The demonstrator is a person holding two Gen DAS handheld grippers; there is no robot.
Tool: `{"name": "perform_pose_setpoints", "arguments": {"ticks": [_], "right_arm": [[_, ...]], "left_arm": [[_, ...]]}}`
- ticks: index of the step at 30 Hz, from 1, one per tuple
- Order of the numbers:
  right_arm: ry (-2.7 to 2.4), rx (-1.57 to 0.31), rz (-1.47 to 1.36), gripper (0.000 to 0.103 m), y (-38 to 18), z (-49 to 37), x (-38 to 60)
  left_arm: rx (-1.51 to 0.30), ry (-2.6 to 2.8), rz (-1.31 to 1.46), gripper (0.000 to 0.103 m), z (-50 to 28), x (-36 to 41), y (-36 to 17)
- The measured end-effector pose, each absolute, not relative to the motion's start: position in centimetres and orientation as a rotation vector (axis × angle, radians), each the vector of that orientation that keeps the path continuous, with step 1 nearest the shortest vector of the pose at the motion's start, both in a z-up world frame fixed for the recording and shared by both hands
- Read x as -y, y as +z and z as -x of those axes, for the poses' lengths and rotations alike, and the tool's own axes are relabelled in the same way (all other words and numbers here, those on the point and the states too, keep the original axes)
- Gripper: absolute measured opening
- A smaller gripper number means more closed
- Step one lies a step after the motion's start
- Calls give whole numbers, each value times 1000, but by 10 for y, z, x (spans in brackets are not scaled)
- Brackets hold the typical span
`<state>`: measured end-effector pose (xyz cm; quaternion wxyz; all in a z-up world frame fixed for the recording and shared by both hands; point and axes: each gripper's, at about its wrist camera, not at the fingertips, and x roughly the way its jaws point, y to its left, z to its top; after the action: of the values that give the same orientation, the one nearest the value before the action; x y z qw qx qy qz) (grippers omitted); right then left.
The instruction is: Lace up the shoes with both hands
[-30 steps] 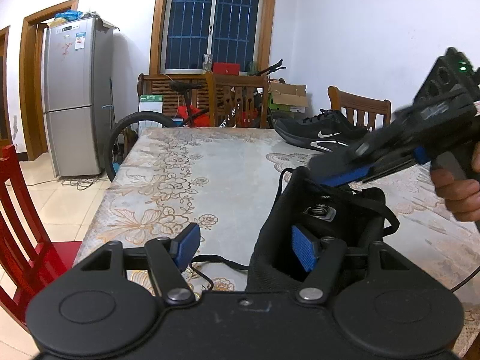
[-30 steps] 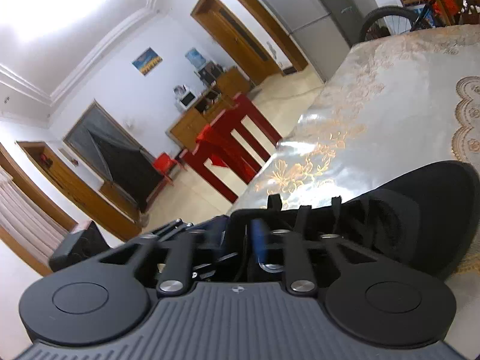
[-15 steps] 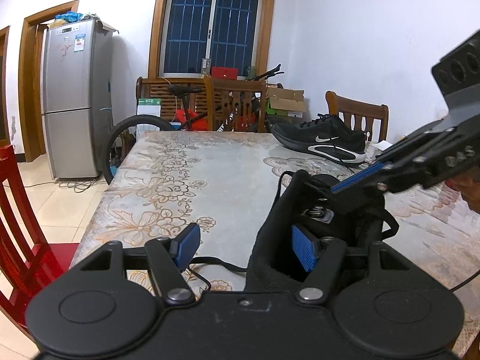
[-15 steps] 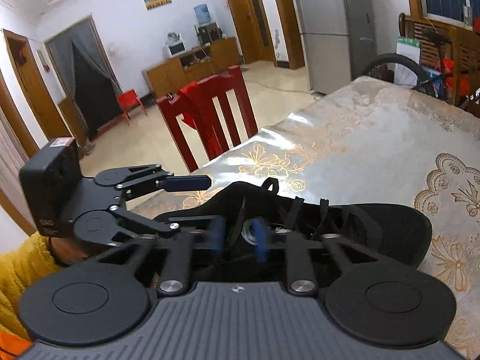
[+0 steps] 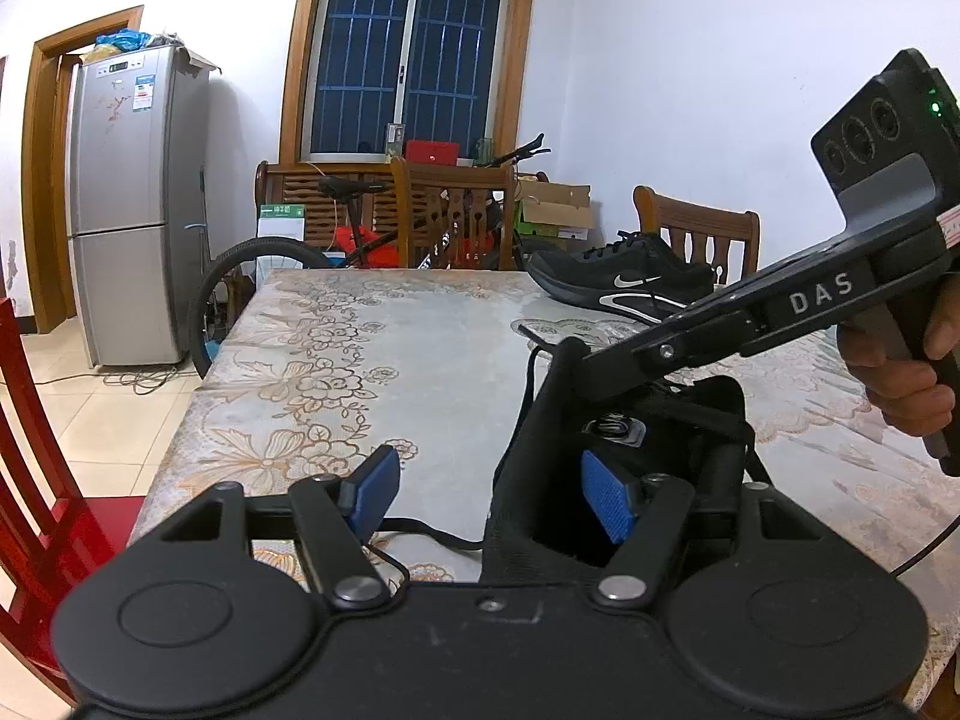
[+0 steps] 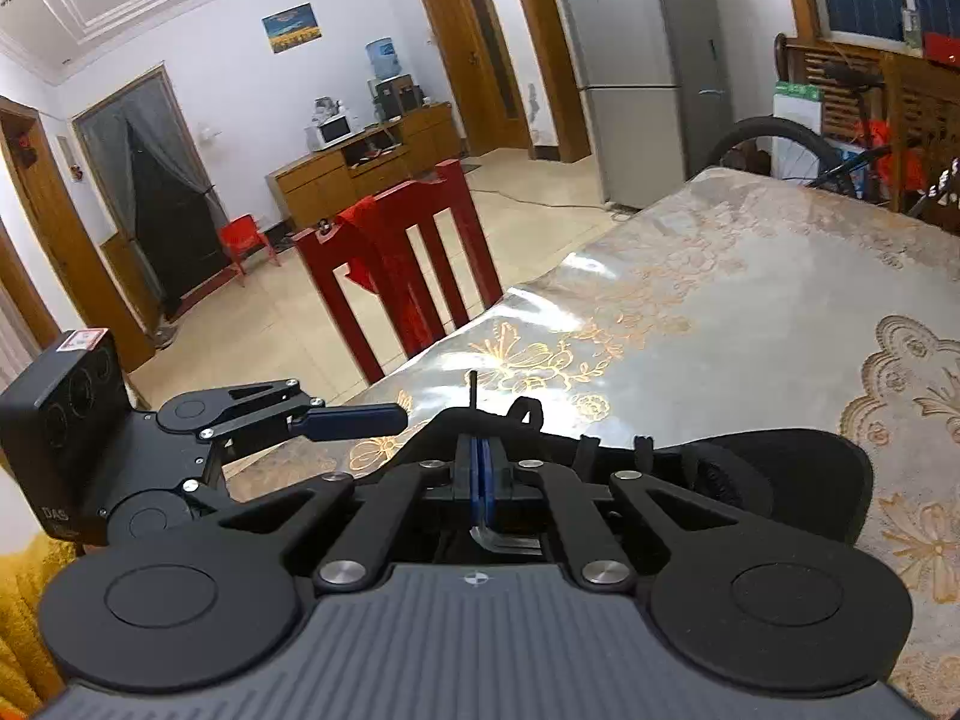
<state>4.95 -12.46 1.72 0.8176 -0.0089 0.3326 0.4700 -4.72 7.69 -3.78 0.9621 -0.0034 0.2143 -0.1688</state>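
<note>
- Barely started: near shoe [image 5: 624,462] at the table's [image 5: 420,360] front edge, lace [image 5: 420,537] loose, eyelets mostly unthreaded.
- Right claw [image 6: 482,468] closing, pinching a lace tip [image 6: 473,387].
- Left claw [image 5: 489,495] spread astride the heel collar, not squeezing.
- Two shoes total; second shoe [image 5: 624,282] laced, far edge.

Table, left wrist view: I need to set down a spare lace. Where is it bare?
The wide stretch of table left of the near shoe, out to the far edge, is bare. Crowded: around the near shoe and its trailing lace, and the far right corner with the second shoe.
</note>
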Motion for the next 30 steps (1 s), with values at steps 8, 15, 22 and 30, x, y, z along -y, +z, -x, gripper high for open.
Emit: {"name": "perform_pose_setpoints", "arguments": {"ticks": [8, 15, 22, 30], "right_arm": [[1117, -583, 62, 54, 45, -61, 131], [1248, -817, 121, 3, 29, -107, 89], [1249, -895, -503, 4, 83, -140, 119], [1326, -722, -889, 4, 161, -154, 120]], "left_arm": [[-481, -394, -8, 65, 39, -76, -35], [-646, -387, -27, 65, 27, -63, -29], [-966, -364, 164, 65, -3, -67, -37], [-816, -361, 243, 60, 15, -96, 28]]}}
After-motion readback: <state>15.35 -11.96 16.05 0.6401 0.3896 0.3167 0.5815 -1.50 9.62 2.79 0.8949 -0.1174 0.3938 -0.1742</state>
